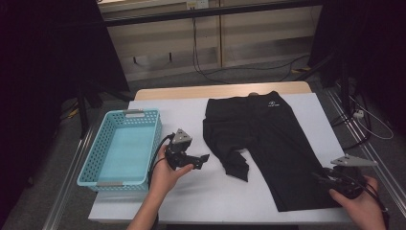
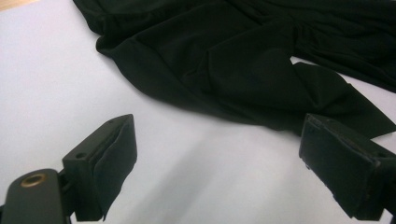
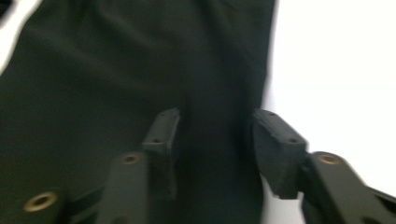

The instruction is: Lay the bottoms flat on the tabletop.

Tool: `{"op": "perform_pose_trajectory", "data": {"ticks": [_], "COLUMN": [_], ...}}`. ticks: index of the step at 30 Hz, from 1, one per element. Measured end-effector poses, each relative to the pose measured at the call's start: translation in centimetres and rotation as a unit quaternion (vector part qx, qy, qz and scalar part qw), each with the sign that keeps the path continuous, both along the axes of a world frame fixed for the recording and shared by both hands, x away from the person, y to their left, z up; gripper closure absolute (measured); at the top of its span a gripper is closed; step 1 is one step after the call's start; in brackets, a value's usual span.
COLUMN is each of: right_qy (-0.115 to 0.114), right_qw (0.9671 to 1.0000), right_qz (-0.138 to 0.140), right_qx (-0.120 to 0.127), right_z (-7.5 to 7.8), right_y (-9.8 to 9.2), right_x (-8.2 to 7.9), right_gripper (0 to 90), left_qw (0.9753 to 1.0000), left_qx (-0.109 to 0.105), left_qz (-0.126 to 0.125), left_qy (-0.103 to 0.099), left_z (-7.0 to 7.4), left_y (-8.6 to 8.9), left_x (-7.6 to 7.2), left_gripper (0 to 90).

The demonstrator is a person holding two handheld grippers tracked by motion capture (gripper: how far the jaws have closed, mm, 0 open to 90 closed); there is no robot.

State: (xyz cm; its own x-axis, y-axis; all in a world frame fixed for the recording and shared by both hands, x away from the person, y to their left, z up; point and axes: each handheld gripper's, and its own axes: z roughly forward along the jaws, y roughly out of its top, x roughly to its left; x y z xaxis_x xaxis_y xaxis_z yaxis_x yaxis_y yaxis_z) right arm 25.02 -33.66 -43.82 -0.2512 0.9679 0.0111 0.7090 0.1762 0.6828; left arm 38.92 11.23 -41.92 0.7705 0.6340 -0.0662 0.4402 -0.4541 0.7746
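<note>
Your left hand-held gripper [image 1: 201,162] sits over bare white tabletop [image 1: 191,191], jaws spread wide, nothing between them, just short of the crumpled left leg hem of the black shorts [image 1: 261,139]. The shorts lie flat mid-tabletop, waistband at the far edge. Your right hand-held gripper [image 1: 321,179] hovers at the right leg's near hem, jaws apart over the fabric, gripping nothing. A turquoise basket [image 1: 95,160] stands to the left, near your left hand [image 1: 165,175].
</note>
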Motion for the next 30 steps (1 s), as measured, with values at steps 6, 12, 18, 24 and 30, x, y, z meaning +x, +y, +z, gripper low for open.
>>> {"op": "perform_pose_trajectory", "data": {"ticks": [6, 12, 18, 24, 30], "right_qy": [-0.021, -0.033, -0.032, -0.043, -0.044], "right_qw": [0.9989, 0.9951, 0.9920, 0.9863, 0.9818], "right_qz": [0.043, 0.092, 0.121, 0.159, 0.184], "right_qx": [-0.001, 0.008, 0.013, 0.012, 0.016], "right_z": [0.7, 1.0, 0.7, 0.9, 0.8], "right_y": [3.2, 6.8, 9.4, 12.3, 15.1], "right_x": [1.3, 3.0, 4.4, 5.9, 7.5], "right_gripper": [32.0, 24.4, 19.6, 17.4, 24.6], "left_qw": [1.0000, 1.0000, 0.9999, 0.9998, 0.9996], "left_qx": [0.000, 0.000, 0.001, 0.005, 0.003], "left_qz": [0.005, 0.009, 0.016, 0.021, 0.029], "left_qy": [0.002, 0.000, 0.000, 0.001, 0.004], "left_z": [-0.1, 0.0, 0.0, -0.1, -0.3], "left_y": [0.3, 0.7, 1.3, 2.0, 2.5], "left_x": [0.0, -0.3, -0.4, -0.8, -1.2], "left_gripper": [11.5, 11.5, 11.4, 11.2, 11.0]}}
